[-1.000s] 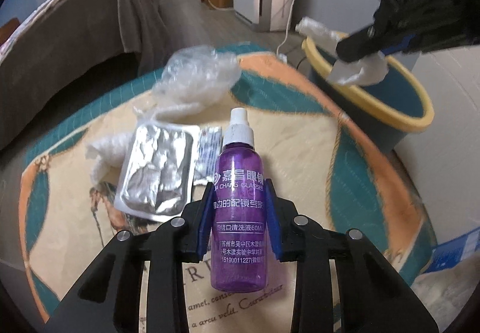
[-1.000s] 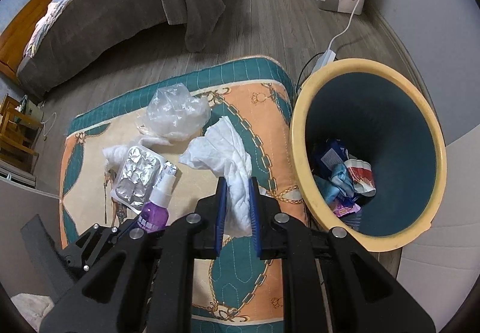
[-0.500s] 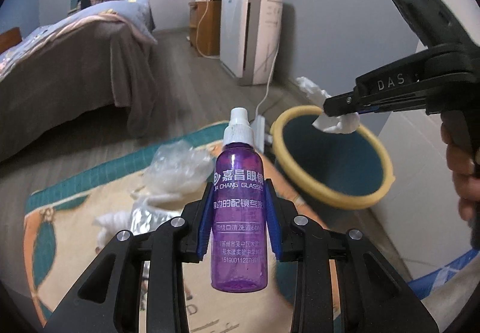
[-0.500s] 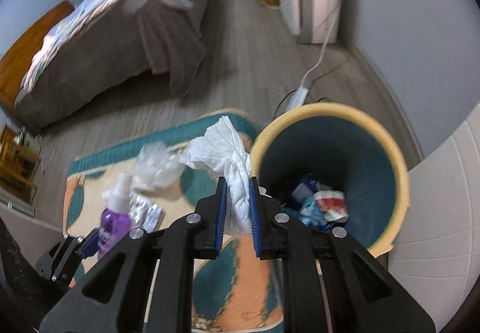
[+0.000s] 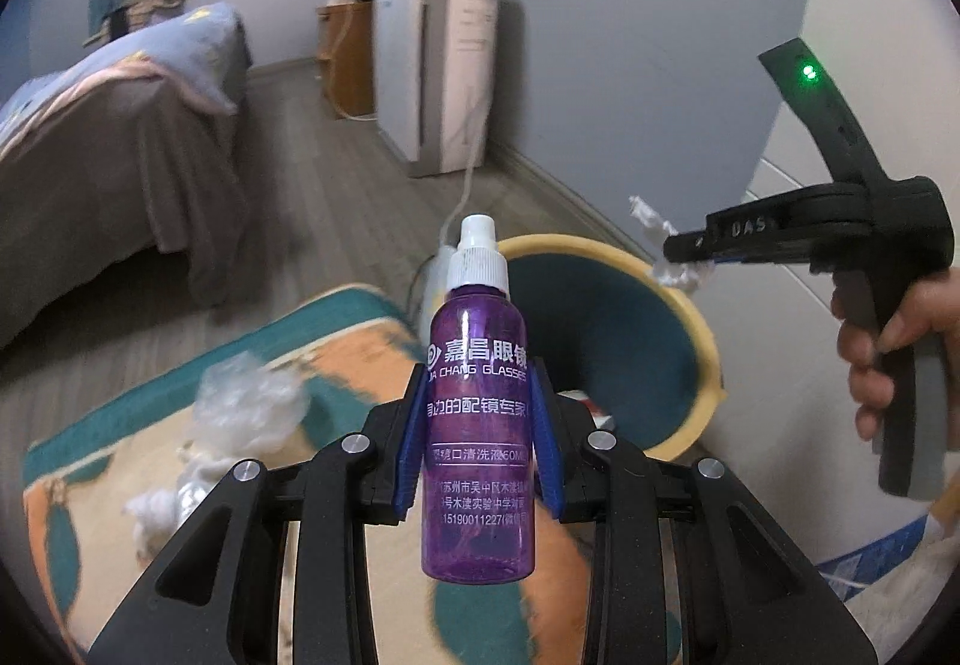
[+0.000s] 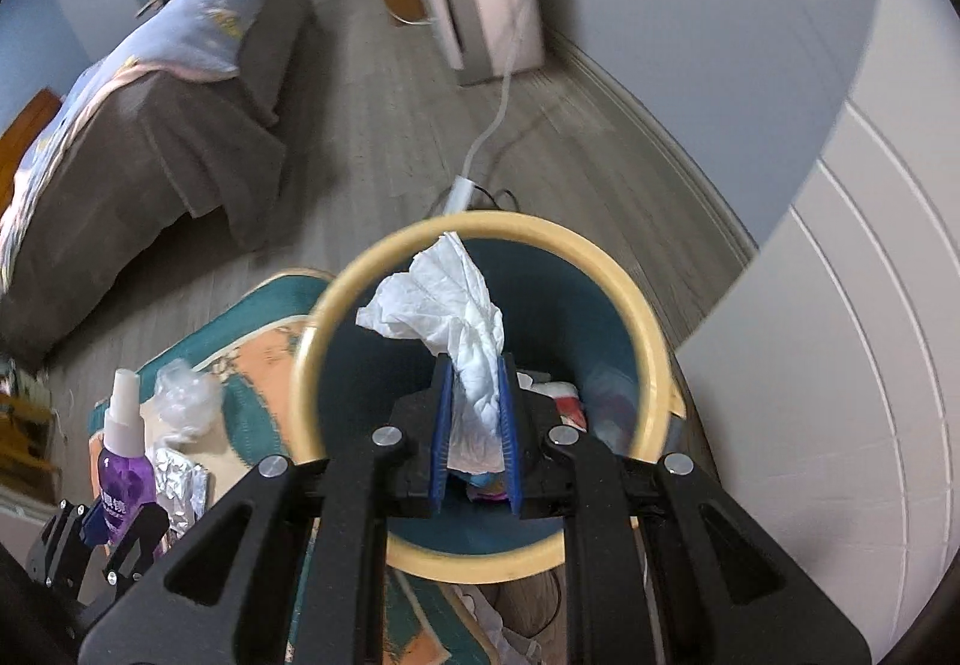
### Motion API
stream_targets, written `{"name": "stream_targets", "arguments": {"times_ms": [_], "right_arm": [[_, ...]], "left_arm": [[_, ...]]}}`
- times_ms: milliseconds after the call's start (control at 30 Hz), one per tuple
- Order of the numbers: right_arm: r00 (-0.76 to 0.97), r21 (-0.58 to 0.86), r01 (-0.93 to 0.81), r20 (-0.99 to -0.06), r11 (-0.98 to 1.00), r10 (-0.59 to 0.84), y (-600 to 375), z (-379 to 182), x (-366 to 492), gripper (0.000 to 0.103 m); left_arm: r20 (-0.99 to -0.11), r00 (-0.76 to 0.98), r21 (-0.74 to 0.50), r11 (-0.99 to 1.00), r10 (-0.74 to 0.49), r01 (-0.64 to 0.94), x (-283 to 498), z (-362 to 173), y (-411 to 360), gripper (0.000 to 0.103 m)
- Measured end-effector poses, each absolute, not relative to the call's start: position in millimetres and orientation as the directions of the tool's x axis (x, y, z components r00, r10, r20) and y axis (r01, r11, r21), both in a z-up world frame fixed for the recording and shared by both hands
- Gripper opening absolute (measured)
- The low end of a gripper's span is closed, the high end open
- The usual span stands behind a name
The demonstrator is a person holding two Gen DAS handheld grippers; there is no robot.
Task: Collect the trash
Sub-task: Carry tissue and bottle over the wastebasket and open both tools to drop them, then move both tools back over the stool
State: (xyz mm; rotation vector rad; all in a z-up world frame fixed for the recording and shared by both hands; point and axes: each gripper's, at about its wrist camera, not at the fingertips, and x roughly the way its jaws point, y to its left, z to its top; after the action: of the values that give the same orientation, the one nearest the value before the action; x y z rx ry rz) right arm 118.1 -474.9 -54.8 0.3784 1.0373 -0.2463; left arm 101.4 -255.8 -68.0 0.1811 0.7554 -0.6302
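My left gripper (image 5: pixel 480 449) is shut on a purple spray bottle (image 5: pixel 480 425) with a white cap, held upright above the rug; it also shows in the right wrist view (image 6: pixel 123 479). My right gripper (image 6: pixel 474 425) is shut on a crumpled white tissue (image 6: pixel 450 311) and holds it over the mouth of the teal bin with a yellow rim (image 6: pixel 648 317). In the left wrist view the right gripper (image 5: pixel 690 254) hangs over the bin (image 5: pixel 600 329). The bin holds several wrappers (image 6: pixel 564 395).
On the patterned rug (image 5: pixel 336 359) lie a crumpled clear plastic bag (image 5: pixel 246 407), a foil blister pack (image 6: pixel 177 479) and a white wad (image 5: pixel 150 506). A bed (image 5: pixel 114 167) stands at left, a white appliance (image 5: pixel 438 65) with a cable at back, a white wall panel at right.
Both grippers have risen from the rug. The right gripper carried the tissue from beside the bin to over its mouth. The left gripper lifted the bottle and turned toward the bin.
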Motion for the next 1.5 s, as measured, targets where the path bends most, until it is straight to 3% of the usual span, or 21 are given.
{"name": "stream_targets", "arguments": {"times_ms": [467, 600, 667, 733, 800, 933, 1367, 1500], "right_arm": [[0.487, 0.276, 0.410, -0.872, 0.869, 0.048, -496.5, -71.1, 114.0, 0.018], [0.490, 0.287, 0.424, -0.870, 0.859, 0.049, -501.6, -70.9, 112.3, 0.041], [0.493, 0.291, 0.426, -0.869, 0.857, 0.050, -502.2, -71.0, 111.8, 0.054], [0.499, 0.293, 0.424, -0.865, 0.857, 0.049, -501.5, -69.8, 112.0, 0.073], [0.506, 0.292, 0.419, -0.861, 0.860, 0.047, -498.8, -67.6, 112.6, 0.087], [0.508, 0.290, 0.406, -0.860, 0.866, 0.050, -489.5, -64.3, 118.0, 0.097], [0.488, 0.217, 0.310, -0.872, 0.926, 0.041, -415.7, -48.9, 140.8, 0.097], [0.478, 0.177, 0.264, -0.878, 0.948, 0.031, -383.7, -45.4, 145.2, 0.097]], "left_arm": [[-0.728, 0.496, -0.017, 0.736, -0.473, 0.676, 135.4, -93.5, -348.8, 0.035], [-0.713, 0.520, -0.023, 0.756, -0.471, 0.654, 140.6, -91.6, -345.1, 0.065], [-0.707, 0.521, -0.039, 0.762, -0.478, 0.646, 141.0, -90.3, -338.8, 0.069], [-0.709, 0.522, -0.050, 0.773, -0.473, 0.633, 142.4, -89.9, -330.8, 0.072], [-0.710, 0.531, -0.054, 0.788, -0.462, 0.614, 142.8, -89.1, -320.5, 0.080], [-0.710, 0.560, -0.043, 0.821, -0.426, 0.569, 140.7, -84.5, -295.5, 0.092], [-0.707, 0.671, 0.074, 0.920, -0.224, 0.385, 140.5, -34.3, -147.3, 0.096], [-0.699, 0.690, 0.040, 0.954, -0.185, 0.296, 140.8, -20.4, -101.2, 0.097]]}}
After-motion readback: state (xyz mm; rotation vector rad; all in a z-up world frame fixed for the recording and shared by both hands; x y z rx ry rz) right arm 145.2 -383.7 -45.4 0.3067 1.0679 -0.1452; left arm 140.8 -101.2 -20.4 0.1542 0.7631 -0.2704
